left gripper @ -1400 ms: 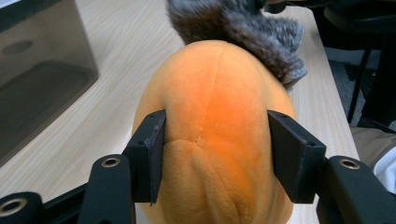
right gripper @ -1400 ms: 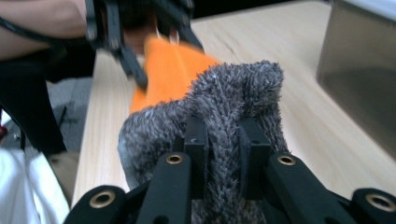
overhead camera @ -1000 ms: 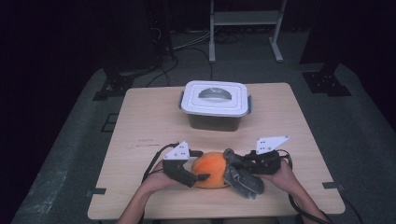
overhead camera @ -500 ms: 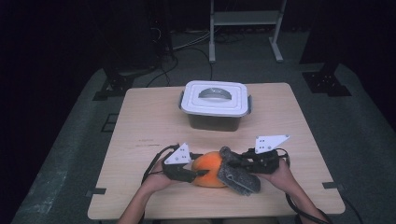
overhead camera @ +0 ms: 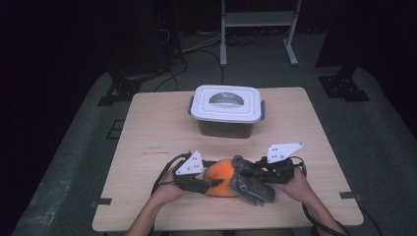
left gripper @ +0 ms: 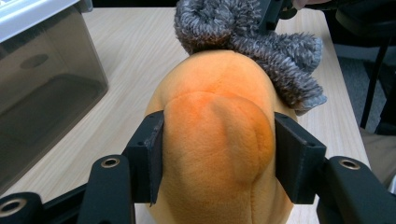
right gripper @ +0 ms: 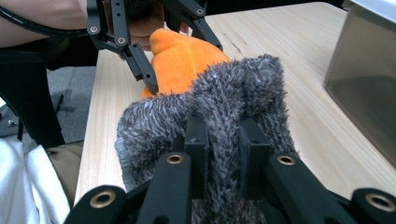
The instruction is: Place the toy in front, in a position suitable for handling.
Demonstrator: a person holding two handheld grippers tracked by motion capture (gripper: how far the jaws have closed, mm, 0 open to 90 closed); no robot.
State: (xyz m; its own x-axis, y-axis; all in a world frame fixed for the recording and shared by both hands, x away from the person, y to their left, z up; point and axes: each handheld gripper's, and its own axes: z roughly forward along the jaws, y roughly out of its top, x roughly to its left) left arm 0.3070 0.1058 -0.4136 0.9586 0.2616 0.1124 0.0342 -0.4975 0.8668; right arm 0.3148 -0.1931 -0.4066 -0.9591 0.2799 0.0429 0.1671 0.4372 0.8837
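Note:
An orange plush toy (overhead camera: pixel 222 178) with a grey fuzzy part (overhead camera: pixel 252 188) lies near the table's front edge. My left gripper (overhead camera: pixel 211 183) is shut on the orange body (left gripper: pixel 215 116). Both pads (left gripper: pixel 150 154) press into its sides, and the jaws have just been opening a little while still squeezing it. From the right, my right gripper (overhead camera: pixel 247 171) is shut on the grey fuzzy part (right gripper: pixel 233 88), with a ridge of the pile pinched between its jaws (right gripper: pixel 223 140). The orange body (right gripper: pixel 187 60) lies beyond the grey part in the right gripper view.
A dark translucent box with a white lid and grey handle (overhead camera: pixel 226 105) stands at the table's middle back, close by in both gripper views (left gripper: pixel 42 88) (right gripper: pixel 364 79). Bare wooden table (overhead camera: pixel 152 132) lies to the left and right. The floor around is dark.
My left gripper's jaws have closed onto the orange body, which they stood wider around a second ago. Both hands and the toy have stayed in place.

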